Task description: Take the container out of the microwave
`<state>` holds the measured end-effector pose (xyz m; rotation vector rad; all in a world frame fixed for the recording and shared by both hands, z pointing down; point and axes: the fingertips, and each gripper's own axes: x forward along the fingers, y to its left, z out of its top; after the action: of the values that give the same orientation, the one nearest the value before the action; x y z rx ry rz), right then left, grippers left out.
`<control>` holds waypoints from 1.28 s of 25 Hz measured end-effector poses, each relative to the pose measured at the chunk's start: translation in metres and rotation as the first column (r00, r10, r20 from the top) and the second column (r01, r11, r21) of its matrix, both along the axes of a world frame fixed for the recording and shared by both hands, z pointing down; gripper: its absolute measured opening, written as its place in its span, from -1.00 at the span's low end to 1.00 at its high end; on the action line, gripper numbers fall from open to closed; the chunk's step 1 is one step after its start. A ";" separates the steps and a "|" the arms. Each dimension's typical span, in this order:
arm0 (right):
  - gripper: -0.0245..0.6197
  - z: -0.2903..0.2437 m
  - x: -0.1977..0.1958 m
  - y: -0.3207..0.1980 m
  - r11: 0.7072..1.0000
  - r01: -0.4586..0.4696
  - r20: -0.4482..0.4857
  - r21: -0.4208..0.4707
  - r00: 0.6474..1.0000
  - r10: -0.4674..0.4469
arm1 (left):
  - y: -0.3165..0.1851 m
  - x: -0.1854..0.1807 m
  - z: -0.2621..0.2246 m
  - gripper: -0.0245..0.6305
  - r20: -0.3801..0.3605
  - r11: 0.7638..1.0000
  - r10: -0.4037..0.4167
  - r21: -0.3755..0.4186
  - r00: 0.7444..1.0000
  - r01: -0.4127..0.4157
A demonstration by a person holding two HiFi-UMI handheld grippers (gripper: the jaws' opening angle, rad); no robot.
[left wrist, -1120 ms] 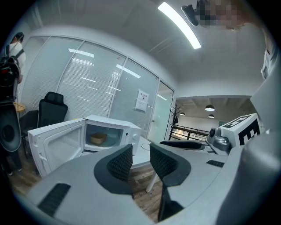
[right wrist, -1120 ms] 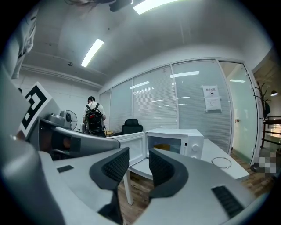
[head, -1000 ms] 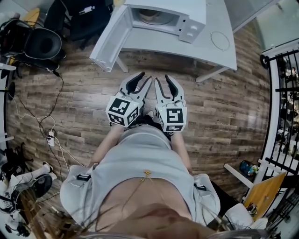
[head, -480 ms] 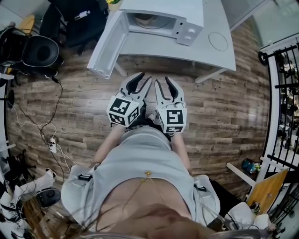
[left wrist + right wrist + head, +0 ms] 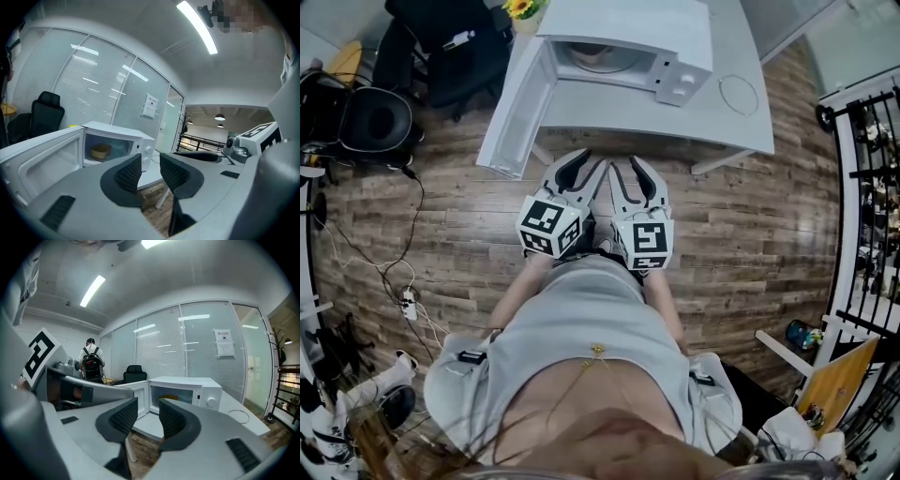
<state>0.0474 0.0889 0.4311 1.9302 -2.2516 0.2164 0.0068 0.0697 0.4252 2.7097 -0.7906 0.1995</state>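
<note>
Progress: door open, extraction not started | tan shallow container (image 5: 100,151) — inside white box microwave (image 5: 140,145) | left gripper (image 5: 150,165), right gripper (image 5: 145,411): jaws narrowly apart, empty | remaining: reach, clamp, withdraw.

The person held both grippers close beside each other in front of the waist. The left forearm (image 5: 517,292) and right forearm (image 5: 664,314) reached forward from bent elbows. The left gripper (image 5: 584,167) and right gripper (image 5: 628,169) pointed ahead, level with one another. Each one's jaws stood slightly apart, gripping nothing. The hands seemed tucked under the gripper bodies, hard to see from above.
</note>
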 end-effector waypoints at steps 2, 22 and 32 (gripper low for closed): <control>-0.45 0.001 0.002 -0.012 1.000 -0.006 0.004 -0.008 1.000 0.006 | -0.013 0.004 0.001 -0.55 0.001 1.000 0.009 -0.003 1.000 -0.009; -0.45 0.006 0.028 -0.127 1.000 -0.013 -0.017 -0.011 1.000 0.012 | -0.132 0.027 0.009 -0.55 -0.007 1.000 0.023 -0.005 1.000 -0.023; -0.45 0.010 0.033 -0.157 0.999 -0.032 -0.015 -0.008 0.999 0.032 | -0.161 0.033 0.013 -0.55 0.000 0.999 0.047 -0.004 0.999 -0.047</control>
<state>0.0800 -0.0685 0.4407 1.9587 -2.2082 0.2140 0.0395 -0.0910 0.4383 2.7268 -0.7262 0.2111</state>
